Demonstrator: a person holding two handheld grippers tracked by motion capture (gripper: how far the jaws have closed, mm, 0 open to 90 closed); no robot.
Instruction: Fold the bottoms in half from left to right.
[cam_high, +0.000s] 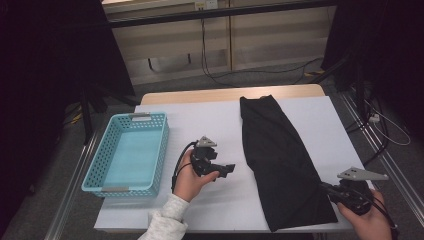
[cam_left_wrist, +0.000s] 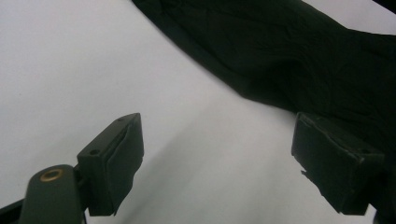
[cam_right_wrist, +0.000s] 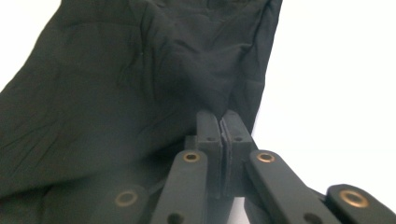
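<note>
A long black cloth (cam_high: 275, 150) lies flat on the white table top (cam_high: 210, 120), running from the far edge to the near right. My right gripper (cam_high: 325, 189) is at its near right edge, shut on the cloth. In the right gripper view the jaws (cam_right_wrist: 221, 116) meet on a pinched fold of the cloth (cam_right_wrist: 116, 93), which puckers toward them. My left gripper (cam_high: 227, 170) sits left of the cloth, open, pointing at it. In the left gripper view its pads (cam_left_wrist: 217, 123) stand wide apart over bare table, with the cloth's edge (cam_left_wrist: 289, 51) just beyond.
A light blue perforated basket (cam_high: 162, 150) stands at the table's left side with nothing in it. Dark stands and cables flank the table on the floor. The white top between basket and cloth is bare.
</note>
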